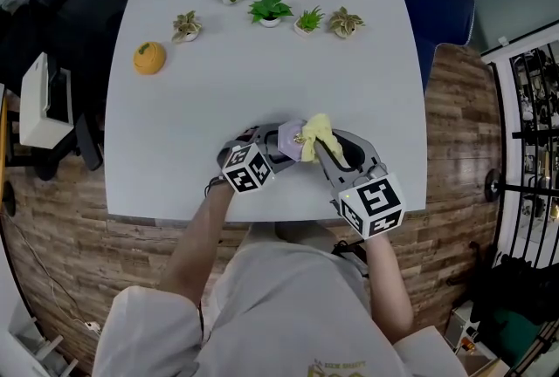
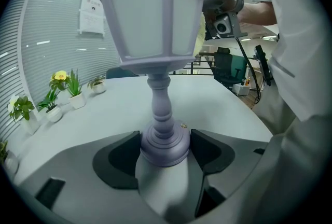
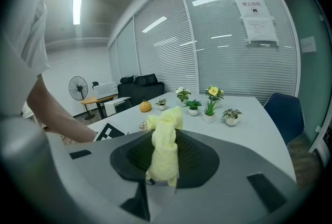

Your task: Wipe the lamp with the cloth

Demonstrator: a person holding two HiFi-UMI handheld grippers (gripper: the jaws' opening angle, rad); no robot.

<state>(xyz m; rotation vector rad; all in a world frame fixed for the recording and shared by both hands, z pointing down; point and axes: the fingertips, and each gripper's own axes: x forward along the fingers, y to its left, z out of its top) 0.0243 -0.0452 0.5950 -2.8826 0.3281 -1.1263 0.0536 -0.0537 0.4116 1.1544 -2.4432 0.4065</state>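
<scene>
A person stands at the near edge of a pale grey table with a gripper in each hand. The left gripper has its jaws set fairly wide and closed on the round foot of a small lilac lantern-style lamp, with a dark pad against each side of the foot. The right gripper has its jaws pinched together on a yellow cloth, which stands up from them in a soft, crumpled tuft.

The lamp looks light and rigid, probably moulded plastic, with a thin turned stem below a broad head of pale panels. That would make it top-heavy and likely to tip or twist under a sideways rub. The wide foot seems the safest place to hold it. The cloth is limp and will fold to the panels.

From overhead, the cloth and both grippers cover most of the lamp. Whether cloth and lamp actually touch cannot be told, nor whether the foot rests on the table. The left gripper view cuts off the lamp's top, and the panels facing away are unseen
</scene>
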